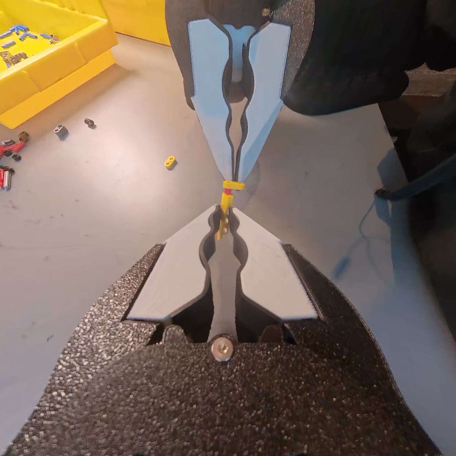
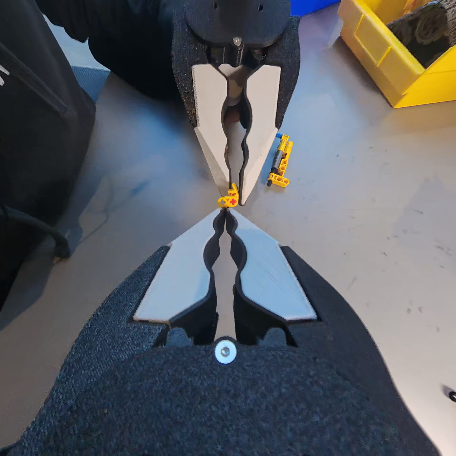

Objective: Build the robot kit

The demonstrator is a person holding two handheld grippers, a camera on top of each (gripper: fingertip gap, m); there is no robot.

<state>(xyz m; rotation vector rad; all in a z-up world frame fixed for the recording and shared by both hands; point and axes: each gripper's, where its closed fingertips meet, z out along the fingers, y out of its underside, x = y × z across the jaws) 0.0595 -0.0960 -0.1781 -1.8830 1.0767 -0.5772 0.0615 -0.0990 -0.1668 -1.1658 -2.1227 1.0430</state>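
My left gripper (image 1: 223, 209) is shut on a thin yellow beam with holes (image 1: 224, 220), held above the grey table (image 1: 98, 222). A red axle (image 1: 228, 192) sticks out of the beam's far end and carries a small yellow link (image 1: 233, 185). My right gripper (image 1: 234, 178) comes in from the far side, its fingertips right at that link. In the right wrist view my right gripper (image 2: 225, 209) is shut, its pads together with nothing between them. It sits just before the yellow link (image 2: 228, 200) with the red axle end (image 2: 233, 201). The left gripper (image 2: 234, 191) grips the yellow part there.
A yellow bin (image 1: 61, 64) with blue and dark parts stands far left, loose parts (image 1: 60, 130) and a spare yellow link (image 1: 170, 162) near it. A yellow and black assembly (image 2: 280, 162) lies on the table. Another yellow bin (image 2: 404, 61) stands at right. A person's dark clothing (image 2: 37, 135) is at left. Both grippers' tips are close together, under 4 cm apart.
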